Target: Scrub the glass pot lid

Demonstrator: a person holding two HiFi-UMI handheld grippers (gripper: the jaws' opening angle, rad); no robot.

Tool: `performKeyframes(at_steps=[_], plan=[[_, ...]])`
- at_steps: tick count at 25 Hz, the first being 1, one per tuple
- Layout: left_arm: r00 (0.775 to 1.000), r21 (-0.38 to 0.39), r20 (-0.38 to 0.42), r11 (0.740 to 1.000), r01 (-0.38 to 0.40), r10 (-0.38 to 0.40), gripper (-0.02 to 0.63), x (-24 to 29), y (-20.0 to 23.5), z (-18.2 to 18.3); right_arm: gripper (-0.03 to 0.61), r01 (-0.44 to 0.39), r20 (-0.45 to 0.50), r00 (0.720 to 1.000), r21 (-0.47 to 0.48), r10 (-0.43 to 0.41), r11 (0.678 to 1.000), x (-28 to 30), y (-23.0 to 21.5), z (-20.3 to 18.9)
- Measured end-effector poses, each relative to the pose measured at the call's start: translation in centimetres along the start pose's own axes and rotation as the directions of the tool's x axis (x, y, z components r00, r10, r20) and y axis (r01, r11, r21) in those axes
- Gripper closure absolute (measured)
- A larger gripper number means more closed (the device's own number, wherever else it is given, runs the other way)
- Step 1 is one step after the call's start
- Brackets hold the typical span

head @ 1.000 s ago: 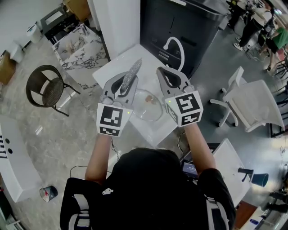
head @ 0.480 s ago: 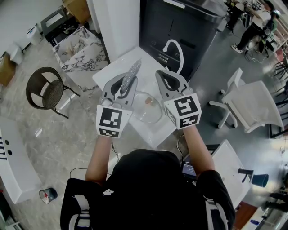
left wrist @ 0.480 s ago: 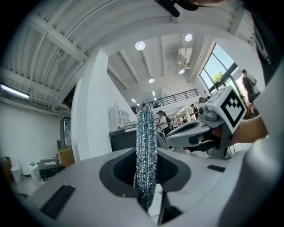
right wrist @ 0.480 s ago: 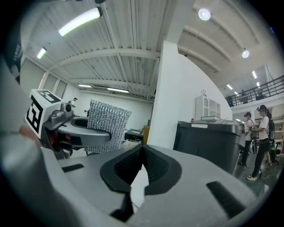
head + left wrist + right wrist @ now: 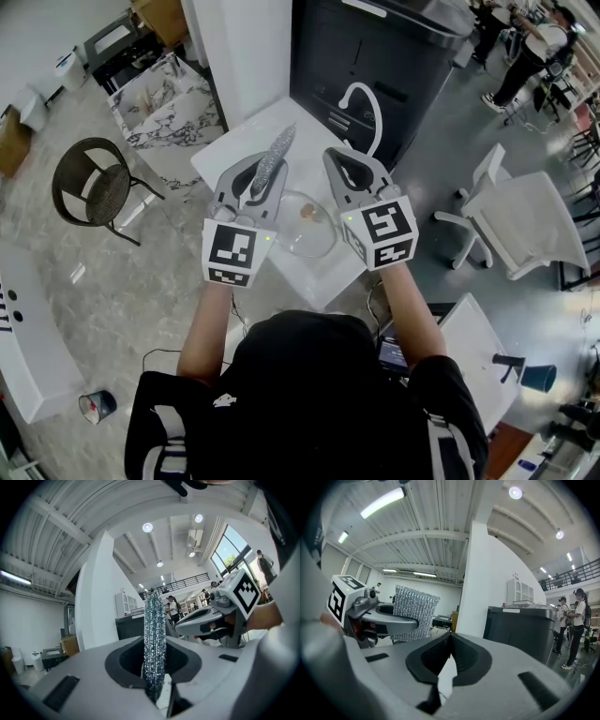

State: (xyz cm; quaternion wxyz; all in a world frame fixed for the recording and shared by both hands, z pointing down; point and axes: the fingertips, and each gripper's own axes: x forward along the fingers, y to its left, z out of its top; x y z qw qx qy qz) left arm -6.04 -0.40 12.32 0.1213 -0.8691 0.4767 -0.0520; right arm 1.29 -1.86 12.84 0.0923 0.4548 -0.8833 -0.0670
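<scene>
Left gripper [image 5: 251, 180] clamped the scrubber [image 5: 274, 150]; right gripper [image 5: 349, 169] held jaws together, empty; glass lid [image 5: 306, 230] lay on surface [image 5: 323, 272].

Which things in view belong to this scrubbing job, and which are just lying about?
Job: silver mesh scrub pad, in left gripper; round clear glass pot lid; white table.
Lying about: dark round wicker chair; white plastic chair; small round can.

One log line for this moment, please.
left gripper: shut on scrubber | right gripper: shut, empty | glass lid: on white table, between grippers | scrubber: not on lid
</scene>
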Motion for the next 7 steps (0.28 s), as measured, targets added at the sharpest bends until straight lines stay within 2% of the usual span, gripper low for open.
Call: performKeyframes(at_steps=[7], plan=[[1.000, 0.006, 0.008, 1.000, -0.007, 0.007, 0.540, 0.32, 0.06, 0.12, 0.578, -0.001, 0.003, 1.000, 0.002, 0.001, 1.000, 0.01, -0.15, -0.26]])
